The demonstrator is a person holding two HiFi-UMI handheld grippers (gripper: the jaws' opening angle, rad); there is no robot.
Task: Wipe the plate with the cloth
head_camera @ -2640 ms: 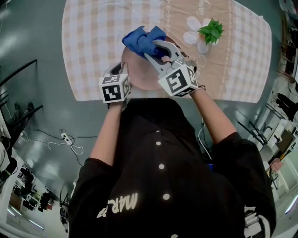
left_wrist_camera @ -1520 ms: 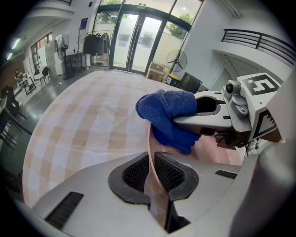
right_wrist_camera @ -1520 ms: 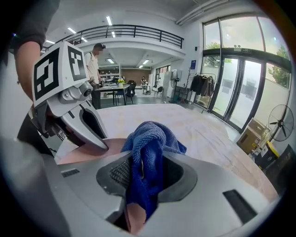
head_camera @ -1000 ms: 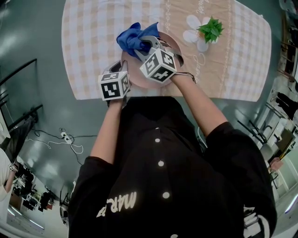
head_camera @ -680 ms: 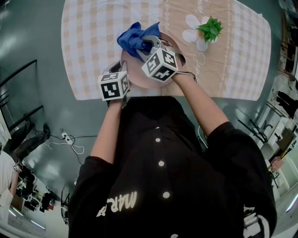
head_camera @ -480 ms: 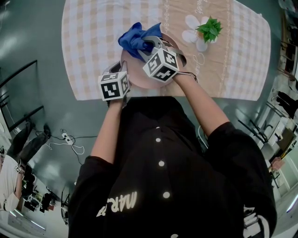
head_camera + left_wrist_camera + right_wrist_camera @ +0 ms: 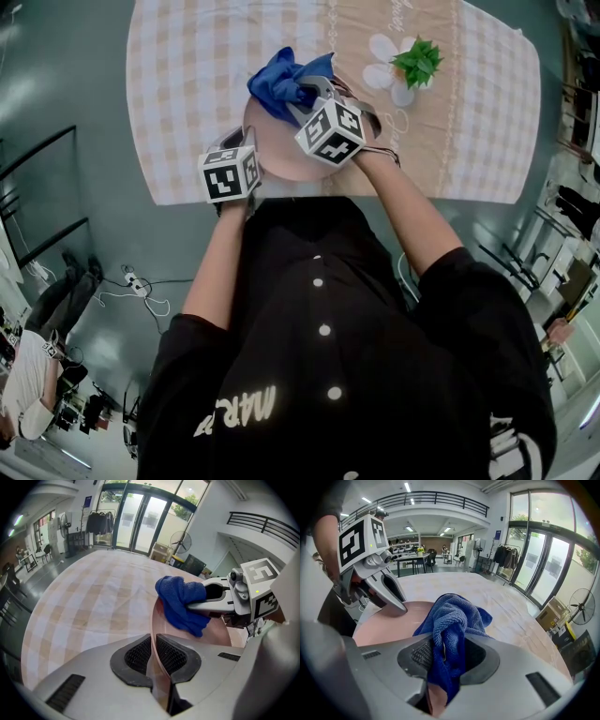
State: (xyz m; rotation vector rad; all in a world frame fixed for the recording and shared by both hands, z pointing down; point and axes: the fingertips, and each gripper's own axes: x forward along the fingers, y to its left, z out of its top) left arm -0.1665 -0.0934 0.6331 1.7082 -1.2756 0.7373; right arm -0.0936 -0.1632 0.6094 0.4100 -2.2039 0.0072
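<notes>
At the near edge of the counter (image 7: 187, 94), the left tool (image 7: 153, 657) is clamped on the near-left rim of the pink plate (image 7: 286, 155). Just beyond, the right tool (image 7: 445, 660) is clenched on the bunched blue cloth (image 7: 452, 613), which lies against the plate's far part. Farther right stands a small green plant (image 7: 417, 64).

Your cloth (image 7: 286, 77) is deep blue, your plate (image 7: 281, 152) dusty pink, the tablecloth (image 7: 187, 75) checked beige and white, the plant (image 7: 418, 62) bright green, your shirt (image 7: 394, 375) black with white buttons (image 7: 324, 330).
</notes>
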